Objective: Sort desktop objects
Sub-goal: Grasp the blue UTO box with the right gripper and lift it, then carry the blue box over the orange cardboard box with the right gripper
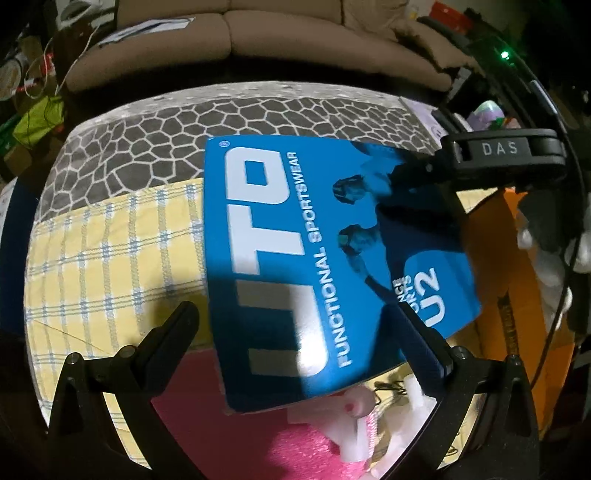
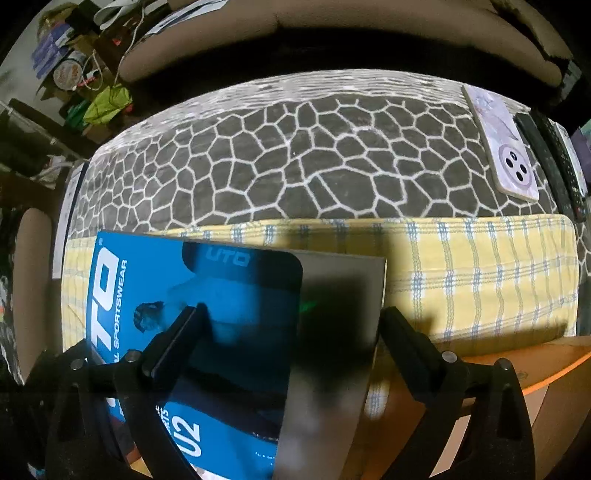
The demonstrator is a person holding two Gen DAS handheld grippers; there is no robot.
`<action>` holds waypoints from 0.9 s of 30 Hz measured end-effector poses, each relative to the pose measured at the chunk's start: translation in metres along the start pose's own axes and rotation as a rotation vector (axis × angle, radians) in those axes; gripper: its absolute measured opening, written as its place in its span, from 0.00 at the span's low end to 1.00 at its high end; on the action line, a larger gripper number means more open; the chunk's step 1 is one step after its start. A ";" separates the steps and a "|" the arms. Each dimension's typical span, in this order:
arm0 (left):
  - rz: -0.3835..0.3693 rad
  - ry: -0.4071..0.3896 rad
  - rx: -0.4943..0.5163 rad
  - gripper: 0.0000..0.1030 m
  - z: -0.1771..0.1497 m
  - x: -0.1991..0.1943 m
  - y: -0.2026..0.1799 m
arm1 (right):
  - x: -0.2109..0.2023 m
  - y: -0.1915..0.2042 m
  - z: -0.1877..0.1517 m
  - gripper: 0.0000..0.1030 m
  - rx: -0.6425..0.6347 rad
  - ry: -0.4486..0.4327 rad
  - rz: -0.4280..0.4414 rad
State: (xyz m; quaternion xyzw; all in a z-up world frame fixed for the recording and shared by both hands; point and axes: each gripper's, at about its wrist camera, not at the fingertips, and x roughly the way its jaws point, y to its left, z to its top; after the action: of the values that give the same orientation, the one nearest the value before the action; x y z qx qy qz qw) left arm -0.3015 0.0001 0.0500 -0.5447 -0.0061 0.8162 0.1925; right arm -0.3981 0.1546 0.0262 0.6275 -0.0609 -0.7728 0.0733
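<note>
A blue "UTO Functional Sportswear" box [image 1: 295, 266] is held tilted above the yellow checked cloth [image 1: 110, 251]. My right gripper shows in the left wrist view [image 1: 410, 181], its jaws closed over the box's far right edge. In the right wrist view the box [image 2: 207, 332] lies between the right gripper's fingers [image 2: 291, 314], the left finger on its blue face, the right finger beside its grey side panel. My left gripper [image 1: 295, 325] is open, its fingers either side of the box's near end, apart from it.
A grey pebble-pattern mat [image 2: 314, 158] covers the table. A phone in a pale case [image 2: 506, 147] and a dark remote [image 2: 554, 158] lie at the far right. An orange box [image 1: 524, 332], pink foam [image 1: 258, 443] and white plastic pieces [image 1: 354, 417] lie below. A sofa [image 1: 295, 33] stands behind.
</note>
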 end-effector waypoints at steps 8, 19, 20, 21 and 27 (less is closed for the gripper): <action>0.033 -0.020 -0.050 0.99 0.003 -0.006 0.007 | -0.010 0.007 -0.007 0.95 0.017 -0.050 0.037; 0.030 -0.141 -0.091 0.97 -0.003 -0.102 0.005 | -0.098 0.045 -0.019 0.95 -0.034 -0.188 0.136; 0.033 -0.150 -0.089 0.97 -0.002 -0.110 0.000 | -0.107 0.047 -0.023 0.95 -0.040 -0.197 0.136; 0.037 -0.164 -0.086 0.97 -0.003 -0.121 -0.004 | -0.118 0.049 -0.028 0.95 -0.045 -0.207 0.139; 0.015 -0.221 -0.068 0.97 -0.006 -0.181 -0.042 | -0.194 0.046 -0.068 0.95 -0.065 -0.272 0.152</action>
State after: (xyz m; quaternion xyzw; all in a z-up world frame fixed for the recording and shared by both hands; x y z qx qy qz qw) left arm -0.2233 -0.0205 0.2171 -0.4575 -0.0511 0.8721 0.1659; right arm -0.2908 0.1459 0.2069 0.5077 -0.0925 -0.8445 0.1429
